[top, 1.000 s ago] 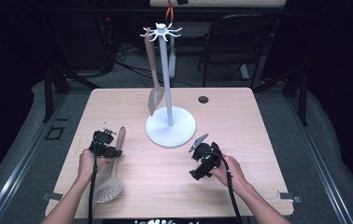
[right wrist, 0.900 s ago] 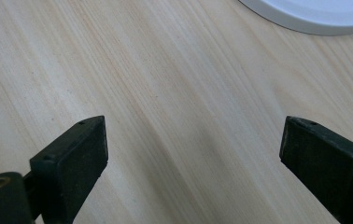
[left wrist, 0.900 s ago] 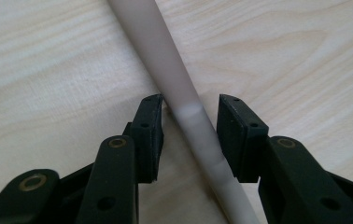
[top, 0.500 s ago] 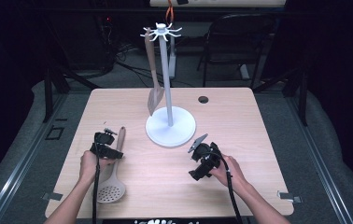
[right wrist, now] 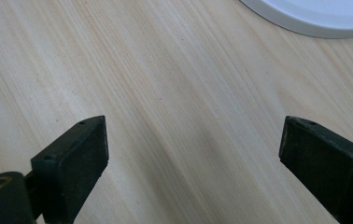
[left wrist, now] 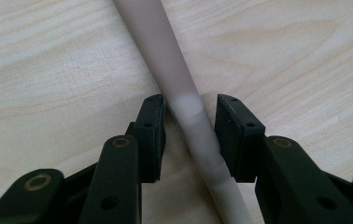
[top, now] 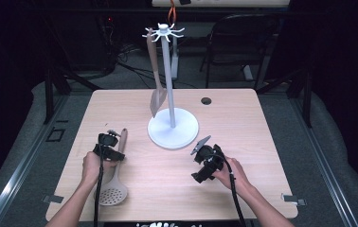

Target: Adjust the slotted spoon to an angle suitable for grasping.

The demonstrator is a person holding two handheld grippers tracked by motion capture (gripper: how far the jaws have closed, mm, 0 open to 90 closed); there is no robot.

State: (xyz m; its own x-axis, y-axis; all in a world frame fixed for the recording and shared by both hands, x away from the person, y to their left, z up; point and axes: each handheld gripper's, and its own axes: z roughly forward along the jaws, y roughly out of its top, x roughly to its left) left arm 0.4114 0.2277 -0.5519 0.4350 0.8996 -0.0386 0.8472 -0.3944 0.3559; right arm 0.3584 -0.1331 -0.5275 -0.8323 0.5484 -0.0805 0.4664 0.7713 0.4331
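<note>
The fingers (left wrist: pixel 152 135) of the left gripper (left wrist: pixel 191 137) straddle the pale handle of a slotted spoon (left wrist: pixel 184 107), one on each side. The left-hand one in the left gripper view lies against the handle, and the other sits just at its edge; whether both pads press on it I cannot tell. They have just been closing a little, with the handle between them. In the high view this left gripper (top: pixel 108 147) sits over the upper part of the slotted spoon (top: pixel 113 189), which lies flat on the worktop (top: pixel 243 123) near its front-left corner, its perforated bowl toward the front edge and its handle running away toward the back.

The fingers (right wrist: pixel 74 158) of the right gripper (right wrist: pixel 193 163) stand spread wide with only bare wood between them, hovering just above the worktop. In the high view the right gripper (top: pixel 201 150) is held to the right of the middle, toward the front edge, and points at the stand's base.

Farther back, at the middle of the worktop, stands a white utensil stand (top: pixel 170 85): a round flat base, a thin upright pole and a ring of hooks at the top. Its rim (right wrist: pixel 314 21) appears at the upper corner of the right gripper view. A spatula (top: pixel 156 71) hangs from one hook on the stand's left side, blade down, just above the worktop. Beyond it, near the back edge, is a small dark round hole (top: pixel 206 100).
</note>
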